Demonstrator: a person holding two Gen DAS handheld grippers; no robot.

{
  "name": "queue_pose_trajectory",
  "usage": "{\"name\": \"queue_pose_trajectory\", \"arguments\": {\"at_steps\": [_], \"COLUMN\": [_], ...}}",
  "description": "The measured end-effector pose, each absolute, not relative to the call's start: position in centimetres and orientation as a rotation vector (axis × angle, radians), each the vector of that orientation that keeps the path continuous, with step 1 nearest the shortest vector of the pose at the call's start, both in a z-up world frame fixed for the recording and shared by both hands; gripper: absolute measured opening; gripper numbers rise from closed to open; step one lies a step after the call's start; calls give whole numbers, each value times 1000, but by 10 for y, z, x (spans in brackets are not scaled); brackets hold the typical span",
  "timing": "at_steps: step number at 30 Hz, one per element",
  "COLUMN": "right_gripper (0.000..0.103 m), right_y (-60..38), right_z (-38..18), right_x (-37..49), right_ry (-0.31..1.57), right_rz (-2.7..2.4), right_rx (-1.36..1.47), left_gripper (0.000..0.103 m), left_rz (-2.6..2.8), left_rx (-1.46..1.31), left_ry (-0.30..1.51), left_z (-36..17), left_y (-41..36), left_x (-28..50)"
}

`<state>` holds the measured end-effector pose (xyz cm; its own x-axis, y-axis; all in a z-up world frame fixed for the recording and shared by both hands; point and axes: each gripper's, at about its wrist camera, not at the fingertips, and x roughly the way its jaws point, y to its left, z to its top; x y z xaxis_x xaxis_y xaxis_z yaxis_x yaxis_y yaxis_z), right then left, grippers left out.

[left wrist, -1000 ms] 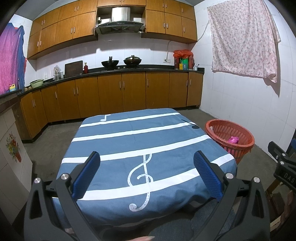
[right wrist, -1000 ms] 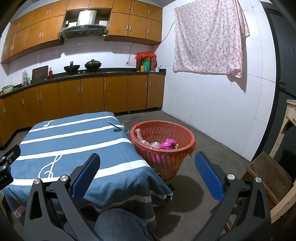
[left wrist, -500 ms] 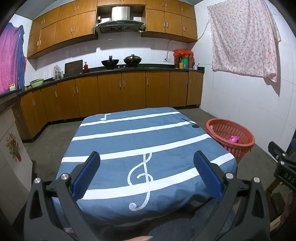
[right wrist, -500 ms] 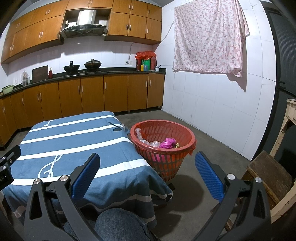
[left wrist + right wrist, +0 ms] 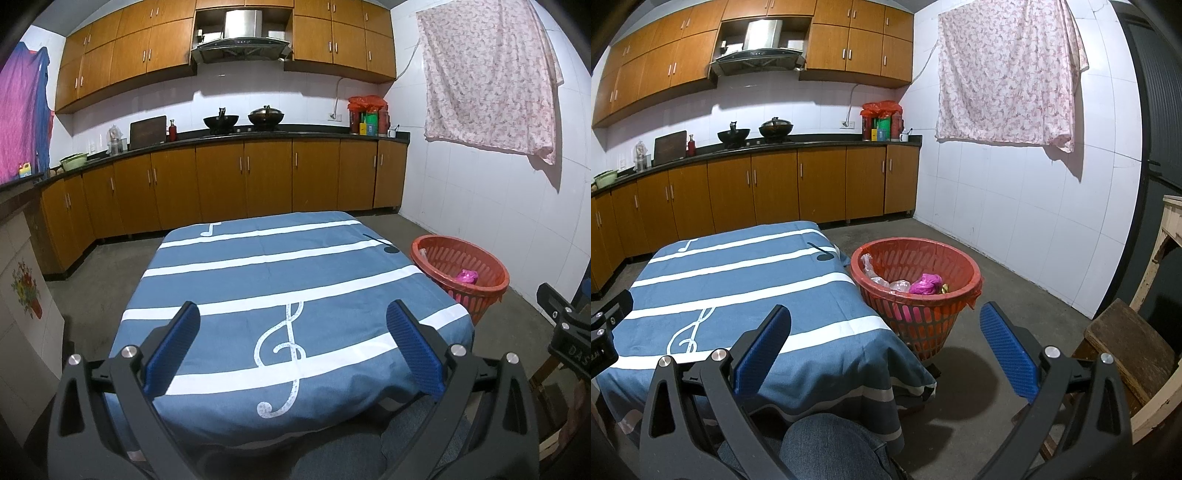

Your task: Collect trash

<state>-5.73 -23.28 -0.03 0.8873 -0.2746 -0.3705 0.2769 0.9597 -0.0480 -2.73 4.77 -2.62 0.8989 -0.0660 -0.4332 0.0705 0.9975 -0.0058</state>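
A red plastic basket (image 5: 916, 295) stands on the floor by the table's right side, also visible in the left wrist view as the basket (image 5: 461, 273). Inside lie a pink bag (image 5: 925, 284) and clear plastic wrappers (image 5: 886, 282). The table (image 5: 258, 295) wears a blue cloth with white stripes and a treble clef; no trash shows on it. My left gripper (image 5: 293, 345) hovers open over the table's near edge, nothing between its blue pads. My right gripper (image 5: 884, 347) hangs open between the table corner and the basket, holding nothing.
Wooden kitchen cabinets (image 5: 240, 184) and a counter with pots run along the back wall. A floral cloth (image 5: 1008, 74) hangs on the right wall. A wooden stool (image 5: 1126, 343) sits at the right. A person's jeans-clad knee (image 5: 827, 443) is below the right gripper.
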Motion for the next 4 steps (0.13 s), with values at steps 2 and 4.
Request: {"name": "queue_pose_trajectory", "arguments": {"at_steps": [2, 4], "right_gripper": [101, 101], "right_y": [-234, -233], "right_z": [0, 0], "right_x": [-57, -57], "right_ry": [385, 385], "right_rz": [-286, -286], "right_rx": [6, 6], "left_gripper": [99, 99], "left_rz": [-71, -71], "left_rx": [10, 10], "left_ry": [447, 448], "left_z": [-26, -25], "left_y": [48, 48], "left_x": [-27, -26]}}
